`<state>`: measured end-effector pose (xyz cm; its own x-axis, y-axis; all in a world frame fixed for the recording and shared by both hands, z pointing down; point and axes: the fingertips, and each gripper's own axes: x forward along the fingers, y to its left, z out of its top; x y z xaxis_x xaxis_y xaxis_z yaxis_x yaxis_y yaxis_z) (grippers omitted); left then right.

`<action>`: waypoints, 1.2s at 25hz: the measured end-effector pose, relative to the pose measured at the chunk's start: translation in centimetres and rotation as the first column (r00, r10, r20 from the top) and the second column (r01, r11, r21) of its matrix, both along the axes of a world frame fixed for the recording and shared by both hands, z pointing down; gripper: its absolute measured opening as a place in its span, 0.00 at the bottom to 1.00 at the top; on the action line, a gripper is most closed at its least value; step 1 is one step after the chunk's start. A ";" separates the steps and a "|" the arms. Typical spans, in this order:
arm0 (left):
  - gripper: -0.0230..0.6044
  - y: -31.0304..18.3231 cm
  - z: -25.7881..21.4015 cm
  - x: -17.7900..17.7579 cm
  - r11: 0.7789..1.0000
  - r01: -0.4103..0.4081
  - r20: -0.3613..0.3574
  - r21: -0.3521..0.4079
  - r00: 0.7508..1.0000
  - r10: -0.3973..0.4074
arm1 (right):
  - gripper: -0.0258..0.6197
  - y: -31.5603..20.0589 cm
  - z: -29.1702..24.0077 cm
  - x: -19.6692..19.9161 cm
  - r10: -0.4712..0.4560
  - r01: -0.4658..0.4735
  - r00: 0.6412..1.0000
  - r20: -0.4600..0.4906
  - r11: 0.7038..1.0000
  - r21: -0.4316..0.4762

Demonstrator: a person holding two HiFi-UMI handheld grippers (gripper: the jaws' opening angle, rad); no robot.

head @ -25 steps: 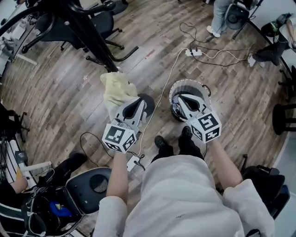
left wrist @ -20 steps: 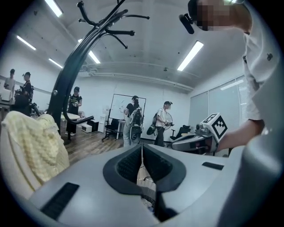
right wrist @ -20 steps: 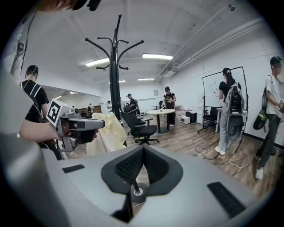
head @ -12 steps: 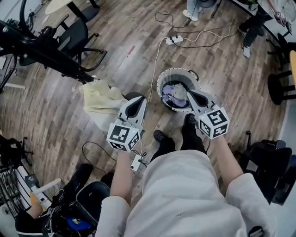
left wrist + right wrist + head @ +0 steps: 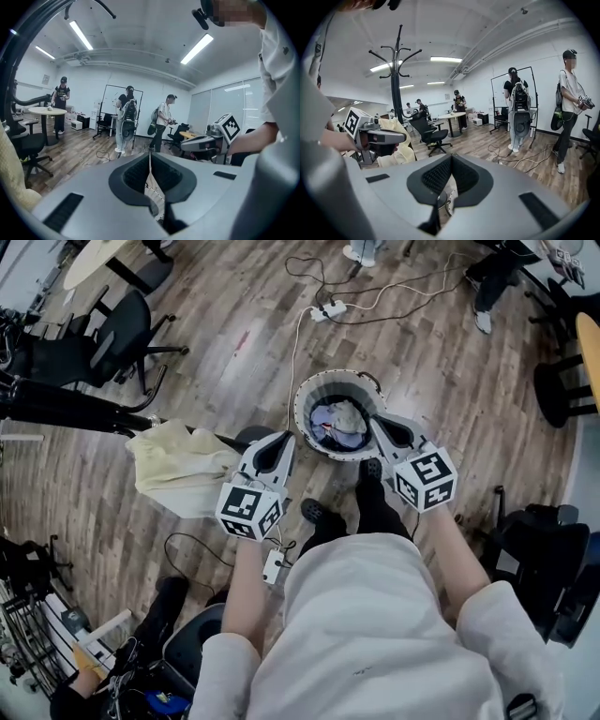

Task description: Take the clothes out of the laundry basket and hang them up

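Head view puts my left hand-held gripper (image 5: 281, 439) and right hand-held gripper (image 5: 378, 421), both closed and empty, beside the laundry basket (image 5: 303, 401) on the floor with clothes (image 5: 339, 421) inside, so I judge I'm fetching a garment: next, open and reach down.

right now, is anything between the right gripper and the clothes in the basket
Nothing visible stands in the way. The right gripper, jaws shut, is over the rim of the basket, and the clothes lie uncovered inside it, just ahead of the tips.
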<state>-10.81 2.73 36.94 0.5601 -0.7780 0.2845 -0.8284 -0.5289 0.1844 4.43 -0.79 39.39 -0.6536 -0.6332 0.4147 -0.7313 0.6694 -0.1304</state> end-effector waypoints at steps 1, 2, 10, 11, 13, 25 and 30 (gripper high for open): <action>0.08 -0.3 0.3 0.6 1.000 0.000 0.000 -0.007 1.000 0.000 | 0.05 -0.3 0.3 0.5 -0.001 0.001 1.000 -0.002 1.000 -0.006; 0.08 -0.6 0.6 1.3 1.000 0.001 -0.001 -0.015 1.000 -0.001 | 0.05 -0.6 0.6 1.1 -0.005 0.005 1.000 -0.006 1.000 -0.013; 0.08 -3.4 3.4 5.9 0.993 0.051 -0.004 -0.108 0.999 -0.051 | 0.05 -3.5 3.7 4.7 -0.079 0.077 0.997 -0.027 0.993 -0.086; 0.08 -3.7 3.9 6.3 0.991 0.060 -0.002 -0.121 0.998 -0.060 | 0.05 -3.8 4.2 5.0 -0.087 0.084 0.996 -0.025 0.992 -0.099; 0.08 -4.2 4.8 7.3 0.986 0.076 -0.003 -0.147 0.997 -0.077 | 0.05 -4.5 5.4 5.6 -0.106 0.102 0.994 -0.027 0.987 -0.123; 0.08 -8.0 11.1 13.1 0.952 0.137 -0.015 -0.274 0.989 -0.147 | 0.05 -6.6 12.2 7.8 -0.261 0.243 0.964 -0.049 0.942 -0.230; 0.08 -9.0 13.9 15.4 0.939 0.130 -0.010 -0.318 0.990 -0.140 | 0.05 -6.9 14.8 9.0 -0.283 0.260 0.958 -0.047 0.926 -0.273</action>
<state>4.57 -6.28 50.86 0.4685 -0.7201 0.5117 -0.8791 -0.3226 0.3509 13.45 -7.72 54.23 -0.7406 -0.2982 0.6022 -0.5423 0.7945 -0.2735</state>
